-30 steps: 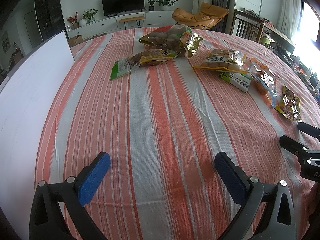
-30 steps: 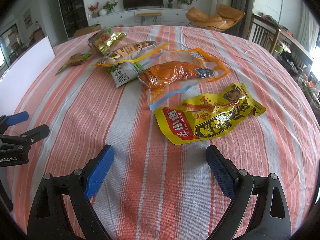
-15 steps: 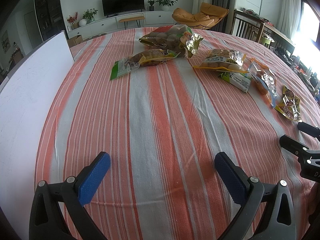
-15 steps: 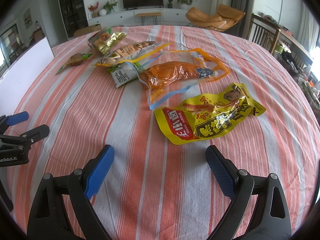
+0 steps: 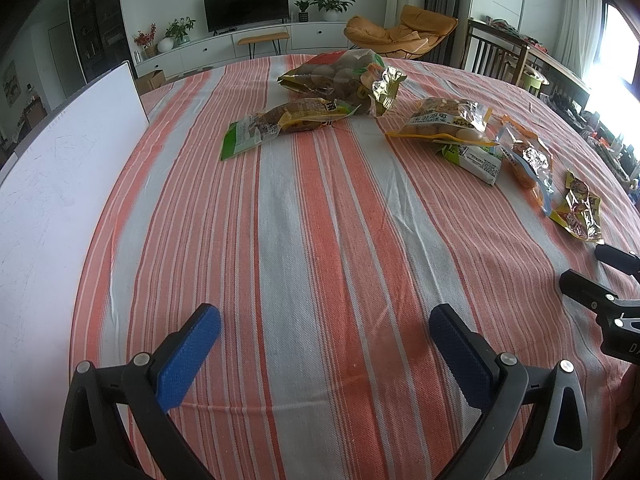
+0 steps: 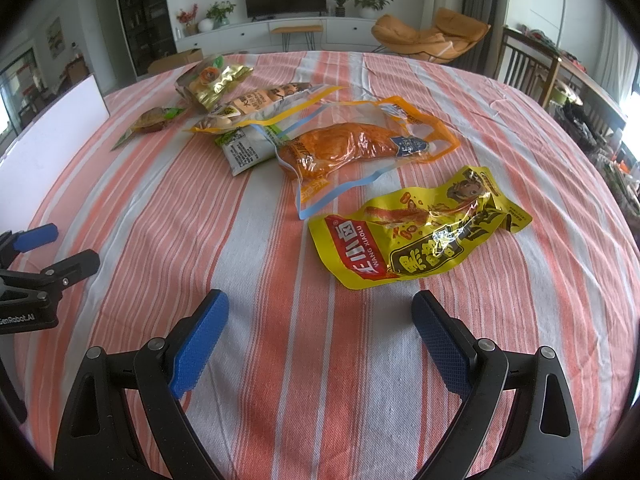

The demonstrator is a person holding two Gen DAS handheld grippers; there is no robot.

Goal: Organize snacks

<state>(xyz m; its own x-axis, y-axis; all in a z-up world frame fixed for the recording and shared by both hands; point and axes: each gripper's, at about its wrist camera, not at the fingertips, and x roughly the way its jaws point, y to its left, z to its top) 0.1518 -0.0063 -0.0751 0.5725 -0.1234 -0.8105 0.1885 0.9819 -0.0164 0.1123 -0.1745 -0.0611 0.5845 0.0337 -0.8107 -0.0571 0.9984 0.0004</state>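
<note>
We are holding both grippers low over the striped tabletop (image 6: 280,360), the right gripper (image 6: 320,320) and the left gripper (image 5: 324,332) each with fingers spread wide and gripping nothing. The snacks are lying scattered across the far half of the cloth: nearest the right gripper, just beyond its fingers, the yellow snack pouch (image 6: 420,236); behind it the orange vacuum-packed snack (image 6: 352,152), which is overlapping a white-and-green packet (image 6: 244,150); farther off, the yellow-edged clear bag (image 6: 256,106), a gold foil bag (image 6: 216,84) and a small green-tipped packet (image 6: 150,120). A white board (image 5: 52,200) is standing along the left edge. We are judging several risks. The yellow pouch is flat, crinkled and glossy, so fingers closing on it may be sliding off or pinching the cloth beneath and dragging it, which would be shifting every other pack. The overlapping packs may be lifting together if we grasp the upper one. The grippers are working close together, so a crossing reach may be bringing them into collision.
</note>
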